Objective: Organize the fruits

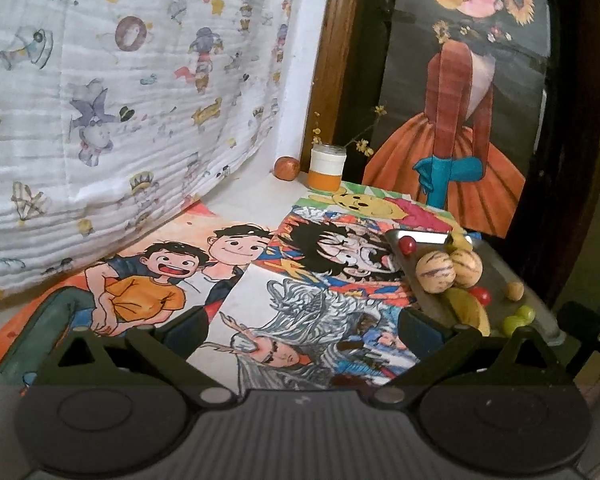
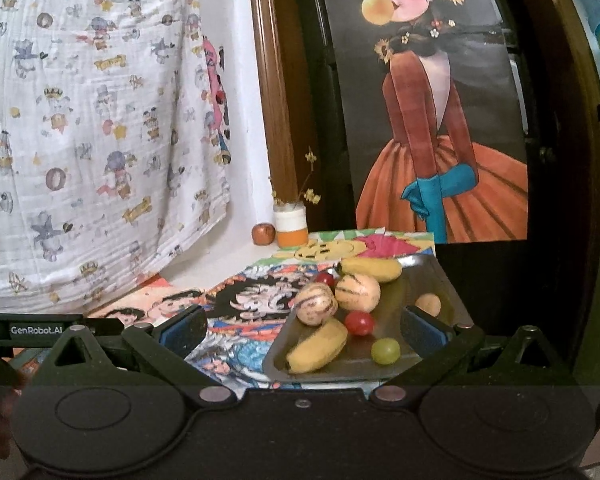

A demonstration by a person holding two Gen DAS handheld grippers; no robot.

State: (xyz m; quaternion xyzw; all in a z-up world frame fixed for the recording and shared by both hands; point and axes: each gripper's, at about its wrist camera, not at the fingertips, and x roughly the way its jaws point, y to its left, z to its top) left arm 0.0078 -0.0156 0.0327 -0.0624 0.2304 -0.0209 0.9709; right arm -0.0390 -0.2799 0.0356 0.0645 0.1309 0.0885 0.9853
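Both claws spread wide, gripping nothing: right black two-finger gripper low over the near end of the shallow steel tray, left black two-finger gripper beside it over coloured cartoon drawings. Fits either sorting about to start or just ended; no telling which. Nearest in the tray, a yellow banana, a green grape, a red cherry tomato; then two striped cream melons; farthest, a second banana. Well beyond, against the wall, a lone reddish apple.
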